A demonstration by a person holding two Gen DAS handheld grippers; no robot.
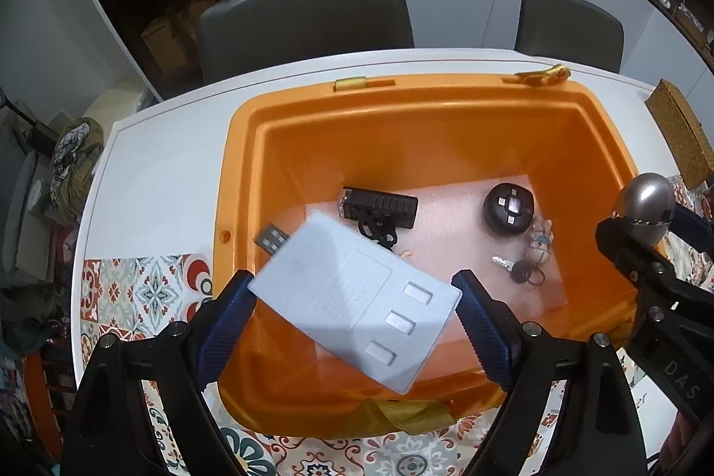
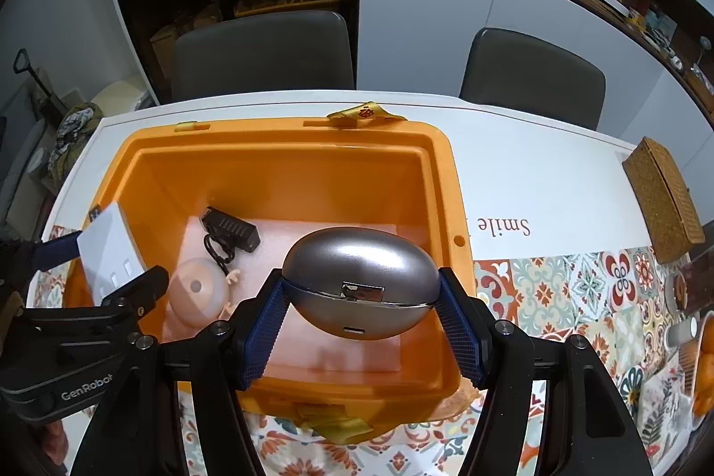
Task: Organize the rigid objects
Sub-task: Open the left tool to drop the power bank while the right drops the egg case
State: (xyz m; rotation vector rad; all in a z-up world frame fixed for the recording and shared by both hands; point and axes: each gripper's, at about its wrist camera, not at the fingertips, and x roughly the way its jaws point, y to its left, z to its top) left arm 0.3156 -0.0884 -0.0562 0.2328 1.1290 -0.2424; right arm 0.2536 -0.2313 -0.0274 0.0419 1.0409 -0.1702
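Hand-held grippers (image 1: 354, 313) (image 2: 361, 313) — tilted over bin (image 1: 241, 146)

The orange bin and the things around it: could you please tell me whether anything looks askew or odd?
The white device sits tilted between the left gripper pads over the orange bin, one corner higher. Nothing looks spilled or damaged.
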